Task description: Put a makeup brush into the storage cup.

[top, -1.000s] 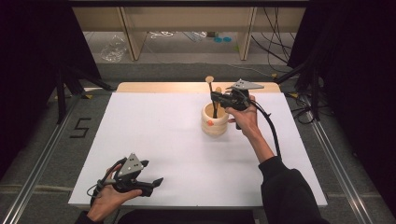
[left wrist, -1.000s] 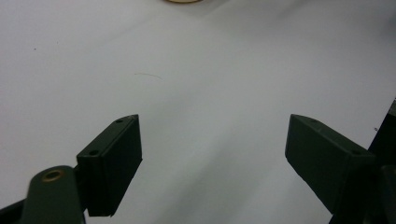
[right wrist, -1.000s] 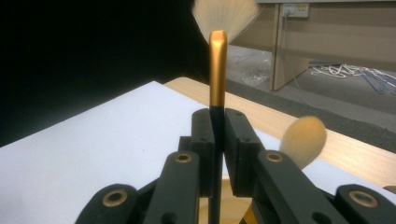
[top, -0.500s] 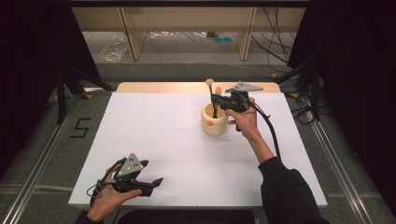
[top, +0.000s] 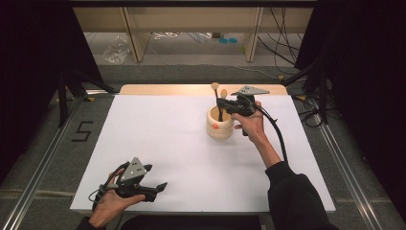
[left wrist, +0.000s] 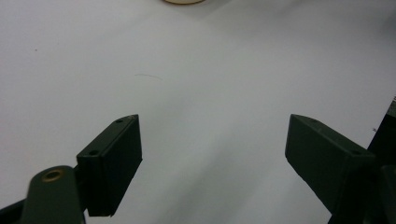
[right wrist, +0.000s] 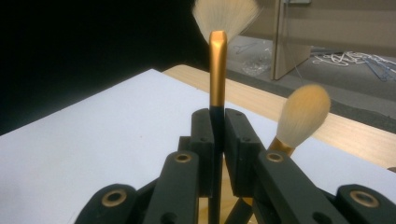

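Note:
A pale wooden cup [top: 219, 125] stands on the white table right of centre, with two makeup brushes upright in it. My right gripper [top: 221, 104] is level over the cup's rim and shut on the black handle of the fan brush [right wrist: 218, 70], whose gold ferrule and pale bristles rise above the pads. The round brush [right wrist: 301, 116] leans beside it, free of the jaws. My left gripper [top: 158, 187] rests near the table's front left edge, jaws wide open over bare table; its fingers [left wrist: 112, 158] hold nothing.
The white table top [top: 158, 129] has a wooden strip [top: 163, 89] along its far edge. Beyond are shelf legs, cables and a plastic bag [top: 116, 49] on the floor. Dark curtains flank both sides.

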Tool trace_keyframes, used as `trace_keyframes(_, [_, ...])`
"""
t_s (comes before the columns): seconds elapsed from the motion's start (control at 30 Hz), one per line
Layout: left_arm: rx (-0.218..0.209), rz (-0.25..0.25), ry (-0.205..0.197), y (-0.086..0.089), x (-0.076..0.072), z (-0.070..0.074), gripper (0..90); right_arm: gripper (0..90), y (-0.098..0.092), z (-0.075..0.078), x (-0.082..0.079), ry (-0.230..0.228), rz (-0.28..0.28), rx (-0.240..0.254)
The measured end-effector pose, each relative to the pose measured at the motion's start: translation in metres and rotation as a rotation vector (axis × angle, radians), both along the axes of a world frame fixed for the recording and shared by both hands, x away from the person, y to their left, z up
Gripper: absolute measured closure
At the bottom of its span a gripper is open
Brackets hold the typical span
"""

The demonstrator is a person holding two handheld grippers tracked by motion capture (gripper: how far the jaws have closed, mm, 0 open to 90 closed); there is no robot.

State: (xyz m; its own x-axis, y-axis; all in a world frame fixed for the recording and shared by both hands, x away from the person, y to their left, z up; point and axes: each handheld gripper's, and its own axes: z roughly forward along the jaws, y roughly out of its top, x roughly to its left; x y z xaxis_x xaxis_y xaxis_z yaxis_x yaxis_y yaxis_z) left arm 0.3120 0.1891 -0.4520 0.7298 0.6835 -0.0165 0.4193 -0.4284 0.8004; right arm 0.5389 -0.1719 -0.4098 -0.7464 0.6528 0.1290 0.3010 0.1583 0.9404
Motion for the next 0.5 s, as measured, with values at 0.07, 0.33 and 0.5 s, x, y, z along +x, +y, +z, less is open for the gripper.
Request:
trace_keyframes(0.07, [-0.003, -0.003, 0.004, 0.0001, 0.0001, 0.0002, 18.5, 82.3, -0.0002, -0.0004, 0.0001, -0.002, 0.0, -0.004])
trace_keyframes(0.33, [0.006, 0.002, -0.003, 0.0009, 0.0001, 0.0005, 18.5, 68.9, -0.0018, 0.0045, -0.0025, 0.016, -0.027, 0.012])
trace_keyframes(0.5, [0.004, -0.001, 0.001, 0.0011, 0.0005, 0.0005, 18.5, 63.7, -0.004, 0.0078, -0.0041, 0.013, -0.035, 0.016])
